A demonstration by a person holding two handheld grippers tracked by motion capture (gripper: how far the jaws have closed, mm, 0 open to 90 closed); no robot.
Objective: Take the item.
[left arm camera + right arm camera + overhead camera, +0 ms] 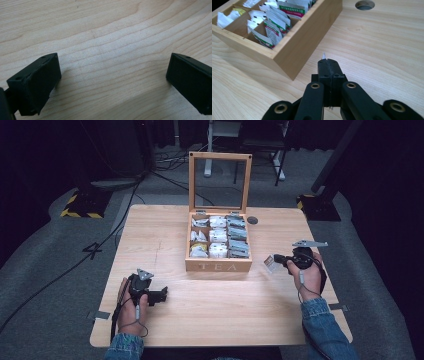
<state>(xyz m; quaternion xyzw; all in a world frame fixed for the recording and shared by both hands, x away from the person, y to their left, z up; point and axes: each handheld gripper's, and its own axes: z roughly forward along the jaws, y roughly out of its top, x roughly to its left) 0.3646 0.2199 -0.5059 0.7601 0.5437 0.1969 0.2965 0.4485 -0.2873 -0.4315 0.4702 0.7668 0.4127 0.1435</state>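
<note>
Sachet (270,263) hangs pinched in the right gripper (278,262), jaws pressed together on it, just off the front right corner of the tea box (218,266) and over the table (210,320); in the right gripper view a thin white edge (324,55) pokes past the tips. The hold looks to be on the very edge, so a quick swing or a brush against the box wall could tear it or let it slip out. Left gripper (161,296) rests spread and empty on the table, well apart, too far to catch it.
</note>
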